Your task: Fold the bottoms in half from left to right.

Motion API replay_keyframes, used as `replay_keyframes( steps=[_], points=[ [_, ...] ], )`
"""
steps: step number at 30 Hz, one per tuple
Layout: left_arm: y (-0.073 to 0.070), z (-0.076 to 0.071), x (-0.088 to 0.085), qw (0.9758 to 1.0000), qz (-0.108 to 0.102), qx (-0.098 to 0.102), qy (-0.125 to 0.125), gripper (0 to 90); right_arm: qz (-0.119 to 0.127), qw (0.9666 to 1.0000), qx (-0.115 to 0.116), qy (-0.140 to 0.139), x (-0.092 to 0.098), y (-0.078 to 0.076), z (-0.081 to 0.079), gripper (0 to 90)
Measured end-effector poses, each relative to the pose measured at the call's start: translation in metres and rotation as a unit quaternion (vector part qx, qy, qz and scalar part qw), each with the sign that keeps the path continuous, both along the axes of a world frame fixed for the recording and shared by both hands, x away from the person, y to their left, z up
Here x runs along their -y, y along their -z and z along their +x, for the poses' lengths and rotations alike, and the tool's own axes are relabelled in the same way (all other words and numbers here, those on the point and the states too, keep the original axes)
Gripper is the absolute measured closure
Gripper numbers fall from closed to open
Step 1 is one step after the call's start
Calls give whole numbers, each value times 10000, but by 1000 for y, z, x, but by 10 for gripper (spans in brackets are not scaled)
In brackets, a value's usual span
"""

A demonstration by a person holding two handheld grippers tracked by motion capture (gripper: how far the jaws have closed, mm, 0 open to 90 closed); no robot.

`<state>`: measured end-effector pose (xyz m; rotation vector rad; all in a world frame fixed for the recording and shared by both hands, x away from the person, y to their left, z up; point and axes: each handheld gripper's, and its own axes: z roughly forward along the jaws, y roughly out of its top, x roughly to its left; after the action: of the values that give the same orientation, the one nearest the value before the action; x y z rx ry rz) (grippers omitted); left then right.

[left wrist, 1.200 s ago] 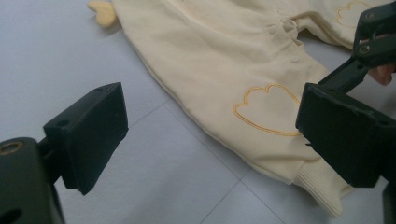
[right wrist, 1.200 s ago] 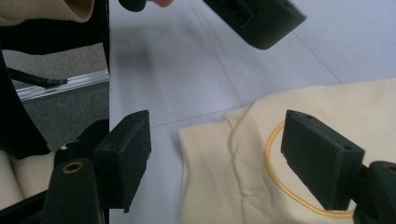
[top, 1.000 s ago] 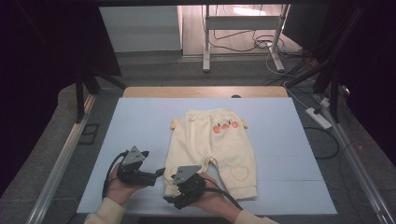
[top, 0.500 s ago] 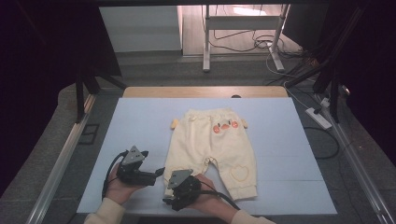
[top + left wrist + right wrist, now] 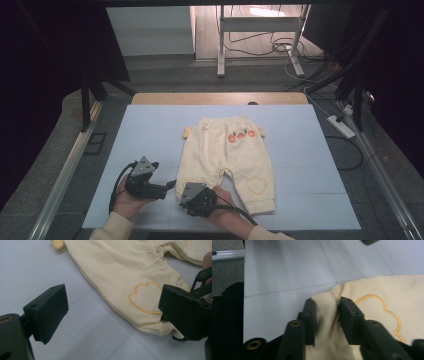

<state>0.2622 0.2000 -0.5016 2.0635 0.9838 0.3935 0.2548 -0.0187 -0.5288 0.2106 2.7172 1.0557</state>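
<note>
Cream baby trousers (image 5: 227, 152) lie flat on the pale blue mat (image 5: 150, 130), waist away from me. My right gripper (image 5: 190, 190) is at the near left leg end. In the right gripper view its jaws have just been closing, and the gripper (image 5: 326, 312) is now shut on the ribbed cuff (image 5: 324, 300), which bunches between the pads beside an embroidered cloud outline (image 5: 384, 312). My left gripper (image 5: 170, 186) rests just left of that leg. In its own view it (image 5: 112, 305) stands wide open above the mat beside the trouser leg (image 5: 120, 270), with nothing between its jaws.
The mat covers a wooden table (image 5: 220, 98). A metal rail (image 5: 70, 165) runs along the left side. A power strip (image 5: 341, 126) and cables lie on the floor at the right. A stand's legs (image 5: 260, 45) are beyond the table.
The right gripper's jaws have closed onto the cuff of the near left leg. Both hands have stayed where they were, and the trousers have not shifted.
</note>
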Motion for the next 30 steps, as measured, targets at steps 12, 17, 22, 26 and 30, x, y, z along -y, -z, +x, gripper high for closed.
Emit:
replay_keyframes(
  steps=[12,17,22,26,30],
  points=[
    [-4,17,11,10000,67,-15,-20,92,284,9995,-142,-32,9,-8,3,776],
    [-7,32,13,9999,8,-109,-5,96,339,9992,-198,-19,10,-7,3,777],
    [-8,45,18,9999,85,-142,50,103,381,9989,-254,-20,11,-7,4,777],
    [-9,56,22,9998,133,-148,48,109,342,9990,-273,-16,10,-7,4,777],
    [-12,69,25,9998,120,-157,-16,109,364,9989,-289,-62,10,-7,6,776]
  ],
)
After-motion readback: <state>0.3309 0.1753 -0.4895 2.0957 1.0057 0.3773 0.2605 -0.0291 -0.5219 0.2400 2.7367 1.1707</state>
